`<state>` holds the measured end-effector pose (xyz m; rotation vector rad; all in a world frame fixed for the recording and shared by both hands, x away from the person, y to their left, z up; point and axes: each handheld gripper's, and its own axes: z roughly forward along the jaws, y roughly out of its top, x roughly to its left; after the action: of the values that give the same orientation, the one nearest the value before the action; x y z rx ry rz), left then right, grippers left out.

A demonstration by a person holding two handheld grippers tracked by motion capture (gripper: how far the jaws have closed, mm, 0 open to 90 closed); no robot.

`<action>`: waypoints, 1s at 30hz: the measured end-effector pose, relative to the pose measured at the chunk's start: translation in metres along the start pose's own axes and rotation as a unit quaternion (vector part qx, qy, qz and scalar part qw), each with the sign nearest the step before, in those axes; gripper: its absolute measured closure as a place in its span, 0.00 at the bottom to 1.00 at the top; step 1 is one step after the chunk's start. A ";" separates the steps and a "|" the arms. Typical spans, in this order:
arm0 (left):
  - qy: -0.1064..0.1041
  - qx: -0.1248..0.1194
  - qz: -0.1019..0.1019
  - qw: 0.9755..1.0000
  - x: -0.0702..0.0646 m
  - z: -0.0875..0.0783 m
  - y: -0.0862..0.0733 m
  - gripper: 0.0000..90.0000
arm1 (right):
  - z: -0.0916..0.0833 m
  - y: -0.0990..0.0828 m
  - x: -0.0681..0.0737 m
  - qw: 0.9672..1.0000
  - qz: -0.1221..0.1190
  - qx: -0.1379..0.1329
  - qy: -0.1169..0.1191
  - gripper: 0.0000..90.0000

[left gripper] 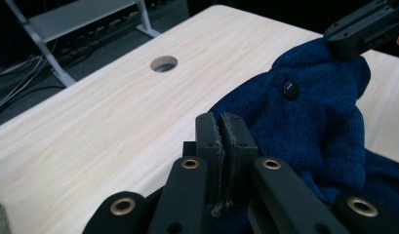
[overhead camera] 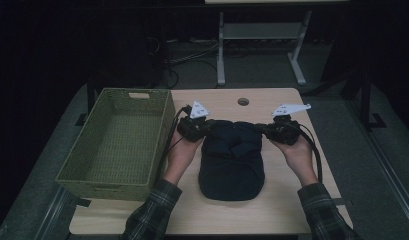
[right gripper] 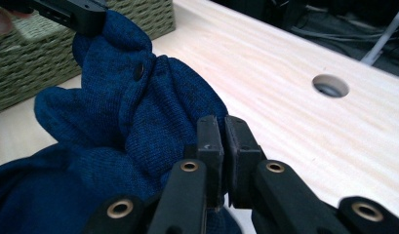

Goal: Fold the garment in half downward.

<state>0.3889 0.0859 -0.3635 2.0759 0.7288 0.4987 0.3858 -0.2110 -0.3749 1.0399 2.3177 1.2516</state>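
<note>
Knit cap point(overhead camera: 232, 160), soft and limp: left gripper point(left gripper: 225, 127) and right gripper point(right gripper: 222, 134) fingers each pinch an edge fold; the fabric sags between them.

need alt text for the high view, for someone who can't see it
A person's two hands hold black grippers, the left gripper and right gripper, shut on the far edge of a dark blue knitted cap lying on a light wooden table. An empty green woven basket sits at the table's left.
</note>
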 end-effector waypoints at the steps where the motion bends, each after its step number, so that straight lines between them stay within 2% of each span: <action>1: -0.002 0.000 0.000 1.000 -0.001 -0.001 -0.002 0.96 | -0.001 -0.002 0.001 1.000 0.002 0.002 0.004 0.95; 4: -0.009 0.003 0.001 1.000 -0.005 -0.004 -0.007 0.96 | -0.004 -0.008 0.007 1.000 -0.001 -0.004 0.005 0.95; 7: -0.019 0.009 -0.003 1.000 -0.009 -0.007 -0.013 0.96 | -0.006 -0.011 0.012 1.000 0.001 0.007 0.009 0.95; 13: -0.035 0.014 -0.012 0.999 -0.015 -0.015 -0.025 0.96 | -0.009 -0.021 0.023 1.000 0.001 0.010 0.013 0.95; 21: -0.046 0.022 0.000 0.999 -0.028 -0.024 -0.042 0.96 | -0.018 -0.035 0.039 1.000 -0.005 0.008 0.023 0.94; 30: -0.061 0.026 0.013 0.998 -0.040 -0.035 -0.052 0.96 | -0.025 -0.050 0.052 0.999 0.001 0.023 0.040 0.92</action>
<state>0.3223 0.1045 -0.3904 2.1460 0.6506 0.3673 0.3130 -0.2064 -0.3982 1.0238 2.4177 1.2681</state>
